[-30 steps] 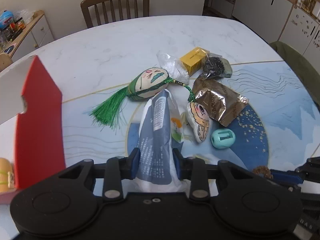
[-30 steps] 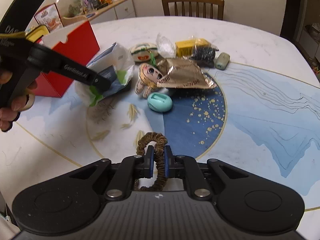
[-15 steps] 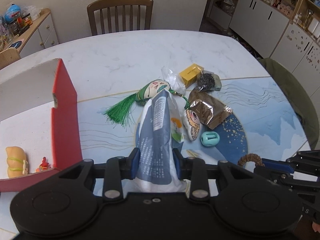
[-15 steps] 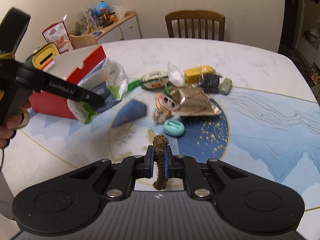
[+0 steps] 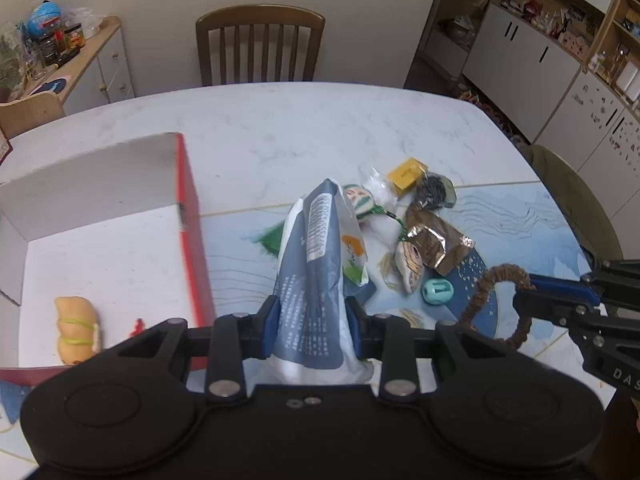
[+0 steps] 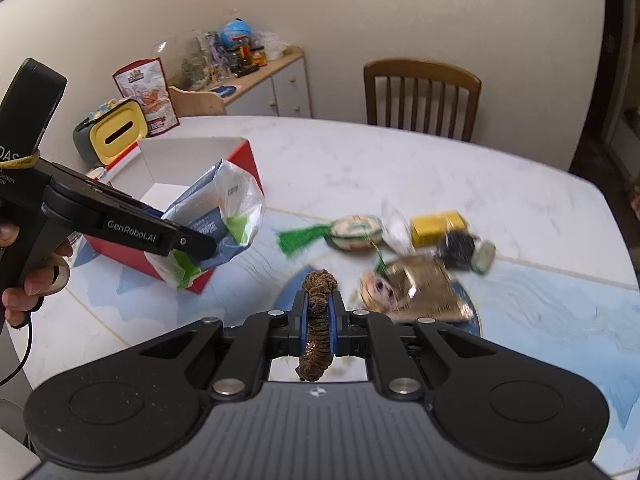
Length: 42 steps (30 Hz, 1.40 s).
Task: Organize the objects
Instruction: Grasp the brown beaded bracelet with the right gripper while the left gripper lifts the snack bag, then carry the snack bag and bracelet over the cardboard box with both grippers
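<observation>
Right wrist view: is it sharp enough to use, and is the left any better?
Right wrist view: held brown hair tie sharp, green tassel and gold foil packet motion-smeared. Left wrist view: red box edge blurred, snack bag crisp; both fisheye-bowed.

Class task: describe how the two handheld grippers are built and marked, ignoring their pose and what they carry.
Both are black plastic with blue finger pads. The left gripper has a pistol-style handle, white "GenRobot.AI" lettering, a yellow band and a thin black cable. The right gripper shows "DAS" in white.

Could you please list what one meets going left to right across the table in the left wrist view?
Red box → blue-grey packet → teal egg-shaped toy → brown scrunchie → right gripper.
</observation>
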Motion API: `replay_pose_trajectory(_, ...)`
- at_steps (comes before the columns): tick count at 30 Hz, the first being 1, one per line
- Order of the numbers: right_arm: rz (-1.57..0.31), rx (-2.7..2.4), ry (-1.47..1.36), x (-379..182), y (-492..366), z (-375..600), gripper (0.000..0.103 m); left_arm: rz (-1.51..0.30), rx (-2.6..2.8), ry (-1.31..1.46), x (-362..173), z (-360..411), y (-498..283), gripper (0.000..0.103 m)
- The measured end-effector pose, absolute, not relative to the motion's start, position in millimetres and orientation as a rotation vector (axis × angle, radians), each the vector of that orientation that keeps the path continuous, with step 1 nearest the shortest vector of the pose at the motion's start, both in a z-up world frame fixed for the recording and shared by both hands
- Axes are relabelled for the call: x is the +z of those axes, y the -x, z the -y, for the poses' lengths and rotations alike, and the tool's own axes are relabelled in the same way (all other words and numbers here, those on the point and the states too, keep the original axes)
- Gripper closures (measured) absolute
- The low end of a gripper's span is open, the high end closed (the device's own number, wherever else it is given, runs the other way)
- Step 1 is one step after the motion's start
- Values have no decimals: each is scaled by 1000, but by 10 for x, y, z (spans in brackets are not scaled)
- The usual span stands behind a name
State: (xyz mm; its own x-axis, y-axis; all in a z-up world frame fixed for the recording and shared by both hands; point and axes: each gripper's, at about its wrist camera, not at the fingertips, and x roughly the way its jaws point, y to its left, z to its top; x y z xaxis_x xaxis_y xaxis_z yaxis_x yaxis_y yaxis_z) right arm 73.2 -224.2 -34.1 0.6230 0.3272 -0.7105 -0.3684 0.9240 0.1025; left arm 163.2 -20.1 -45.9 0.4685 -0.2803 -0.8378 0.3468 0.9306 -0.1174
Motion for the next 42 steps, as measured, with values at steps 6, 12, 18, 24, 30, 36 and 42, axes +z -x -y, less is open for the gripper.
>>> replay_pose_trajectory(6, -763, 428, 103, -133, -870, 1892, 93, -974, -380, -58, -276, -85, -1671, 71)
replay_pose_trajectory(12, -723, 464, 151, 33, -1032, 1498, 93, -942, -369, -47, -116, -354, -1742, 71)
replay_pose_trajectory(18, -707, 489, 194, 65, -1213, 1089, 93, -905, -331, -48, -26, -679, -1865, 71)
replay_pose_trajectory(24, -688, 510, 210, 119, -1392, 694, 93, -891, -277, -45, 1, -1046, -2027, 71)
replay_pose_trajectory(30, -684, 542, 224, 90, -1522, 269, 93, -887, -233, -53, -71, -1336, -2156, 71)
replay_pose_trajectory(36, -721, 560, 242, -136, -1660, -99, 93, -934, -182, -52, -292, -1624, -2395, 71)
replay_pose_trajectory(42, -789, 554, 279, -501, -1830, -399, 93, -991, -131, -81, -623, -1810, -2568, 71)
